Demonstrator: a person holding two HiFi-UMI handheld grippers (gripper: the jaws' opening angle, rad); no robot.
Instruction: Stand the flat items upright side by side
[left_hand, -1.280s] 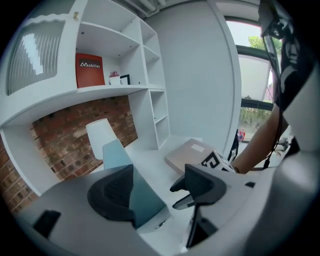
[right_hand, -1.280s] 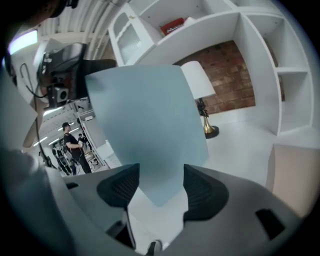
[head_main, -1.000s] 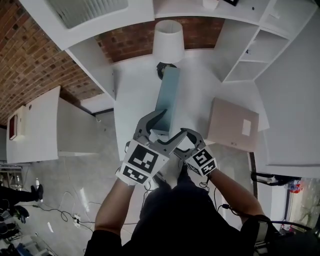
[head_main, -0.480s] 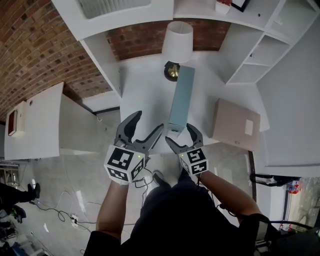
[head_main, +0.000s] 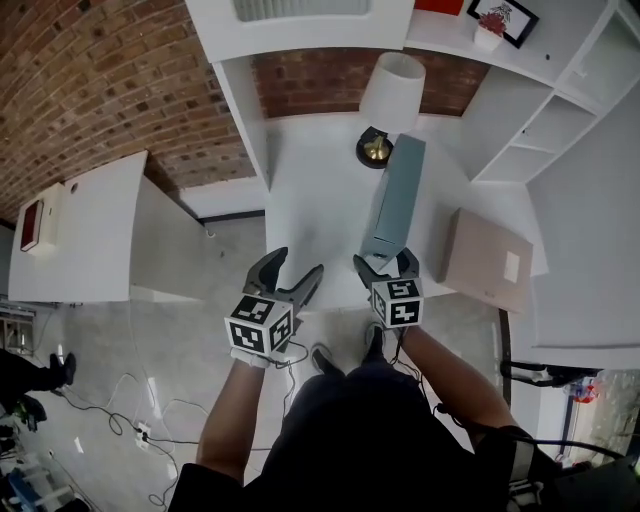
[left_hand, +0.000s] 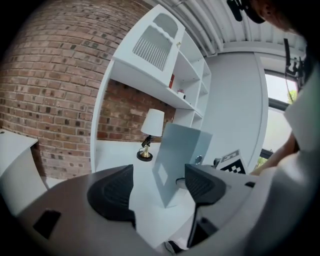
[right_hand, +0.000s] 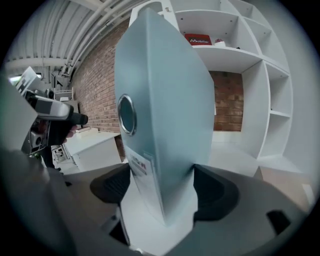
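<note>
A tall blue-grey binder (head_main: 395, 205) stands upright on the white table (head_main: 310, 200), its spine with a ring hole and label facing me (right_hand: 150, 125). My right gripper (head_main: 385, 268) sits at its near end with the spine between the jaws (right_hand: 160, 187). The jaws stand wide, with a sliver of table showing beside the left pad (right_hand: 112, 186). My left gripper (head_main: 285, 280) hangs open and empty at the table's near edge, left of the binder (left_hand: 177, 162). A flat tan folder (head_main: 487, 258) lies on the table at the right.
A lamp with a white shade (head_main: 390, 95) and brass base stands behind the binder against the brick wall. White shelving (head_main: 520, 130) rises at the right and a white cabinet (head_main: 100, 230) stands at the left. A person's legs are below the table edge.
The left gripper has let go of the binder's end and pulled back to the left. The right gripper's jaws have widened around the spine. The binder stays upright.
</note>
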